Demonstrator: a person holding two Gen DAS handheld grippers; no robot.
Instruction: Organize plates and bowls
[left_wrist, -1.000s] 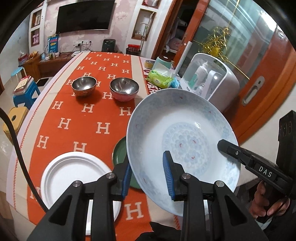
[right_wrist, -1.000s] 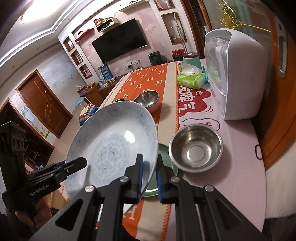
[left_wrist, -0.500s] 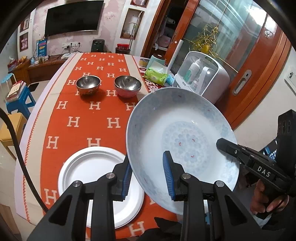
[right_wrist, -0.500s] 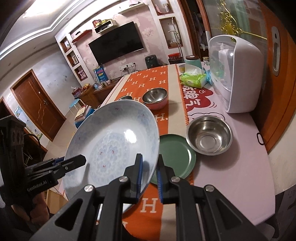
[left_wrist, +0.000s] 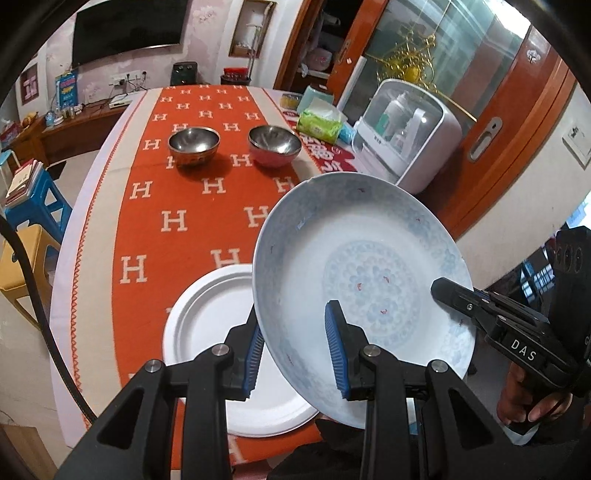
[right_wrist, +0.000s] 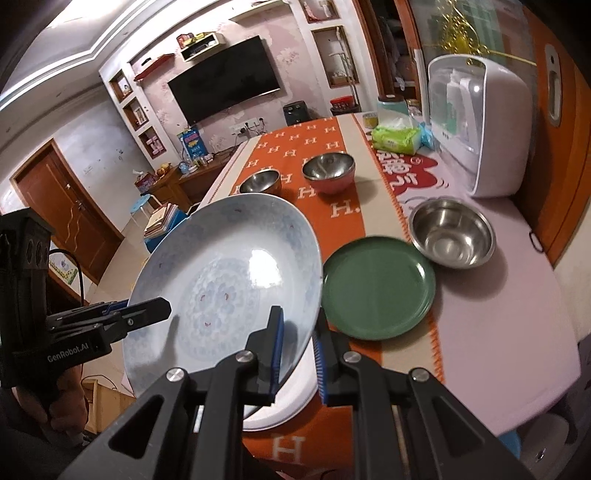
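Grippers, left (left_wrist: 295, 350) and right (right_wrist: 298, 356), each pinch opposite rims of the large pale-blue patterned porcelain plate (left_wrist: 362, 291), nearly closed. Held tilted, it hangs directly above the flat white round plate (left_wrist: 214, 332) on the bench (left_wrist: 92, 229), so stacking likely means lowering.

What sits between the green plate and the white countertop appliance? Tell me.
A wide, empty steel bowl stands there, next to the green plate and short of the white appliance. The right wrist view shows it.

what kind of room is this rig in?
Most likely a home living and dining room: a wall TV over a low cabinet, a dining table with an orange runner, and steel bowls and plates on it.
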